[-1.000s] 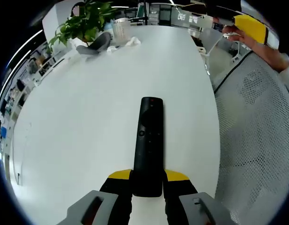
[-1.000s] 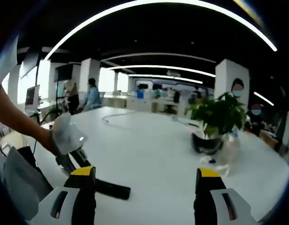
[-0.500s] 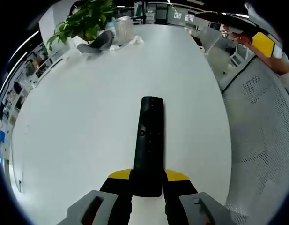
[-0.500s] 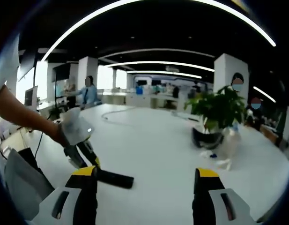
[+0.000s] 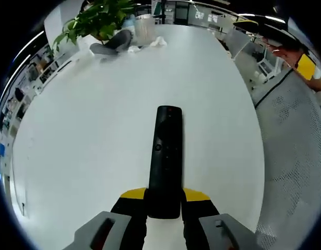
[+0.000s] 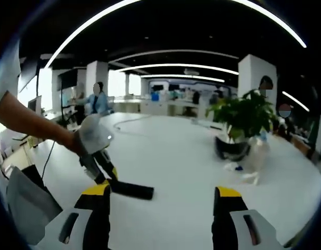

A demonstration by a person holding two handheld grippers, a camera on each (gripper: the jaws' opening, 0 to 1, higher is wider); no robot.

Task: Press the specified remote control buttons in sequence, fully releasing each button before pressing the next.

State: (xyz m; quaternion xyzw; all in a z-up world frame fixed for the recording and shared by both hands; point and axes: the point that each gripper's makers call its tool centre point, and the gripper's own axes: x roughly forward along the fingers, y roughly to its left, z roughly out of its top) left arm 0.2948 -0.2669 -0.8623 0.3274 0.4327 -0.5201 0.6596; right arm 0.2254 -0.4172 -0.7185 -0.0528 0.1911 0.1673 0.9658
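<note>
remote (image 5: pixel 164 161): black, long, sticking out straight ahead from the left gripper (image 5: pixel 164 200), lengthwise along its jaws, over the white table (image 5: pixel 98 130). In the right gripper view it is showing ahead-left, just past the left jaw tip (image 6: pixel 130 190).
buttons: a round one midway up the remote and a small red one at the far end are facing up; the rest is too small to tell.
left gripper: clamping the near end of the remote between its yellow-tipped jaws.
right gripper (image 6: pixel 161 200): jaws standing wide apart, gripping nothing, pointing across the table, well off the remote.
left gripper seen from the right side (image 6: pixel 100 164): a gloved hand (image 6: pixel 93 136) is holding it.
surroundings: plant (image 5: pixel 98 18) and a grey item (image 5: pixel 112 44) sitting at the far end of the table; mesh chair (image 5: pixel 298 156) off to the right.
risk: grip is only at the tail end, so a press near the far tip is likely to lever the remote down or twist it in the jaws.
risk 2: open right jaws could be hitting two buttons at once.
</note>
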